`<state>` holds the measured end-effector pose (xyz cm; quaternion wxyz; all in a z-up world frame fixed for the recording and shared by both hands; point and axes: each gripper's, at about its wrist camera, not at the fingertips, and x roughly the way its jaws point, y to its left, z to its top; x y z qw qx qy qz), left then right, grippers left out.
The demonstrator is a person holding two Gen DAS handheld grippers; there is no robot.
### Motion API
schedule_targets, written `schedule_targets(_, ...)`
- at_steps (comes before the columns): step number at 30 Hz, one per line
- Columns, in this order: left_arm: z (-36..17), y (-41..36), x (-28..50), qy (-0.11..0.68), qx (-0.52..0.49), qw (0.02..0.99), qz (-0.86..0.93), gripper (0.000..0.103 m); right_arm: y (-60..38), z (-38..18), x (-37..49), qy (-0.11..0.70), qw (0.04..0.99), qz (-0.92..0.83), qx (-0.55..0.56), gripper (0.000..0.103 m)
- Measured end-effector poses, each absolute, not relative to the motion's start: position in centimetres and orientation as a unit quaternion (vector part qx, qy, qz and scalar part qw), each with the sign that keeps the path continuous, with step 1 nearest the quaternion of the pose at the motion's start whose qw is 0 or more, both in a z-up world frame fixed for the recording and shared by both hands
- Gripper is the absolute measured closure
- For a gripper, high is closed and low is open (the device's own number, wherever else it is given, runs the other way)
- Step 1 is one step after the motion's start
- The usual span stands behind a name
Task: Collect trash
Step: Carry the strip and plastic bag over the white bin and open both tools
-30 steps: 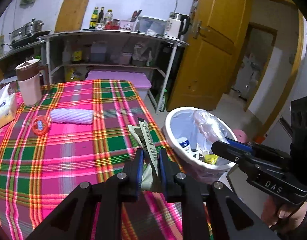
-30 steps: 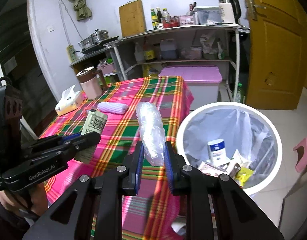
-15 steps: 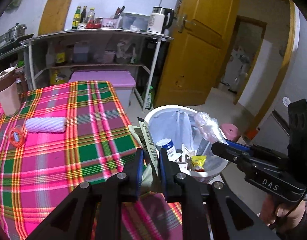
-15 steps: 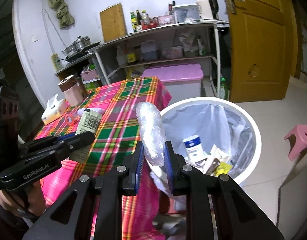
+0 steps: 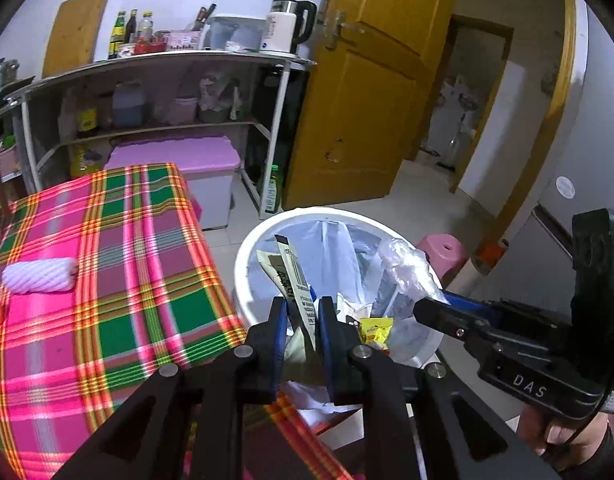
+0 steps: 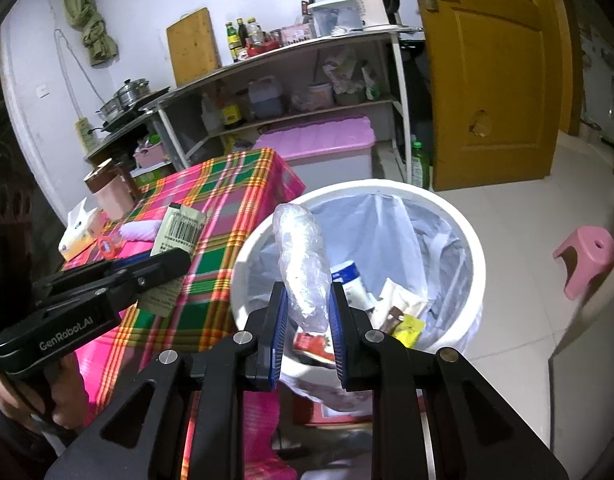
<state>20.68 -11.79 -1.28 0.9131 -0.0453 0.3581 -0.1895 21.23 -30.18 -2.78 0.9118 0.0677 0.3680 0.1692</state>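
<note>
Our left gripper [image 5: 301, 312] pinches a wrapper [image 5: 293, 276]; our right gripper [image 6: 305, 312] pinches a plastic bag [image 6: 303, 260]. Both hang over the bin [image 6: 477, 248] at frame center, with the table [image 5: 107, 280] at left.

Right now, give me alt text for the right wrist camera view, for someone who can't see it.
The right gripper is shut on a crumpled clear plastic bag, held above a white trash bin that already contains wrappers. At left, the left gripper holds a barcoded packet over a pink and green plaid tablecloth.
</note>
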Motion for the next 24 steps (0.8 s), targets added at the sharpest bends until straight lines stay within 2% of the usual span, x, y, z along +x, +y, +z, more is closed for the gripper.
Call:
schedule_targets(18, -3.7, -14.6, 25.0, 0.392, -0.038, 0.895, -0.21, 0.087, -32.2, -5.4, 24.3, 0.406, 0.9, 0.141, 0.075, 0.081)
schedule_targets(22, -3.9, -14.6, 25.4, 0.395, -0.043, 0.893, -0.213, 0.076, -32.2, -5.7, 24.7, 0.41, 0.898, 0.141, 0.073, 0.079)
schedule_targets(24, -3.8, -14.5, 25.5, 0.393, -0.044, 0.894, -0.211, 0.075, -32.2, -5.7, 24.7, 0.411, 0.898, 0.14, 0.074, 0.079)
